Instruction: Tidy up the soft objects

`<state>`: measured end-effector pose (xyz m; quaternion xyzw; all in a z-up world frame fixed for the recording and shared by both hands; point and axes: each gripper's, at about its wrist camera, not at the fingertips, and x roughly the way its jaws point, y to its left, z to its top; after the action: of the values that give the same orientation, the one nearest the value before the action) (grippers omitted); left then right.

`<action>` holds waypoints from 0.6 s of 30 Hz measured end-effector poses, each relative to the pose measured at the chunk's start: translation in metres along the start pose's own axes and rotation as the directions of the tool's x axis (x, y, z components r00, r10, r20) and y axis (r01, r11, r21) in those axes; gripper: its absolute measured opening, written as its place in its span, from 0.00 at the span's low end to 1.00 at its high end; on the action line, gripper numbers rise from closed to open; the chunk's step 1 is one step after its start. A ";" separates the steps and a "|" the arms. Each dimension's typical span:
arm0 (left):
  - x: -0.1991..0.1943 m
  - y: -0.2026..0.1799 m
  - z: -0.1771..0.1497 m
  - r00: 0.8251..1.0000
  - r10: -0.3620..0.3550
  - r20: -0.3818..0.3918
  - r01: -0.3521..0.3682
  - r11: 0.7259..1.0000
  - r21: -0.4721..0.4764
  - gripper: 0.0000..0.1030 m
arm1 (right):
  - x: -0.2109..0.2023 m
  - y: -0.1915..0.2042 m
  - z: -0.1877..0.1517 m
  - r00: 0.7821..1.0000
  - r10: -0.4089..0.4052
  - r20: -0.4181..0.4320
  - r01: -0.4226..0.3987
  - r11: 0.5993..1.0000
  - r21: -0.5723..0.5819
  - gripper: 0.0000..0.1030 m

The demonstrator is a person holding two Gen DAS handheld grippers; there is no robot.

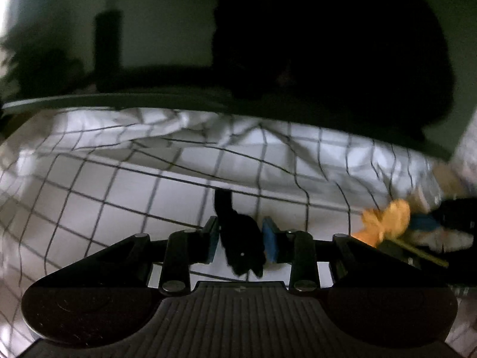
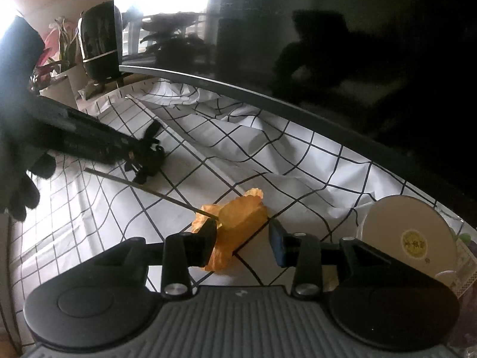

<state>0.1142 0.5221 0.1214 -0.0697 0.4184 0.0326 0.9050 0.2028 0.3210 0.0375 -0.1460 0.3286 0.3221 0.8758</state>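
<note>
The orange soft flower (image 2: 238, 223), crumpled fabric petals on a thin stem (image 2: 143, 186), lies on the checked cloth (image 2: 208, 155) that covers the counter, and I take it as the piece being sorted just now. The right gripper (image 2: 243, 238) sits right over it: the left-side finger is against the petals while the blue pad (image 2: 275, 244) on the other side stands clear, so the jaws are partly apart and I would not call it a grip yet. The stem runs away from the flower toward the left gripper (image 2: 140, 155).

That left gripper has a black soft object (image 1: 240, 238) between its pads, a dark fuzzy bundle with a tail sticking forward; the pads look pressed on it from both sides, a narrow hold. Seen from the right wrist view, it lies beyond the orange flower, up and to the left of it, low over the cloth, with a dark gloved hand (image 2: 18, 185) behind it.

Beyond the flower a dark glossy screen (image 2: 328, 44) stands along the cloth's back edge; to the flower's right lies a pale round lid (image 2: 408, 235).

My guess at the step: one soft piece is already in hand and the second is being picked up. The next move calls for closing squarely on the petals, not the stiff stem, which could swing the flower.
</note>
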 end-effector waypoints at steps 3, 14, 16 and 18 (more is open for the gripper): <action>0.002 -0.001 0.001 1.000 -0.007 -0.008 0.007 1.000 0.001 0.33 | -0.001 0.002 0.000 1.000 -0.008 -0.001 0.008 1.000 -0.022 0.37; 0.021 -0.018 -0.003 0.999 -0.010 -0.047 0.011 0.999 0.036 0.33 | -0.032 0.014 -0.025 1.000 0.005 -0.031 -0.010 0.982 -0.190 0.63; 0.021 -0.018 -0.002 0.999 -0.016 -0.042 0.017 0.999 0.029 0.33 | -0.036 0.009 -0.034 0.998 0.009 -0.059 -0.020 0.981 -0.194 0.63; 0.021 -0.018 -0.002 0.999 -0.018 -0.039 0.019 1.000 0.024 0.33 | -0.039 0.003 -0.042 0.994 0.031 -0.102 -0.050 0.980 -0.192 0.63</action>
<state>0.1285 0.5035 0.1057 -0.0629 0.4355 0.0178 0.8978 0.1582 0.2855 0.0319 -0.2395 0.3414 0.3628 0.8333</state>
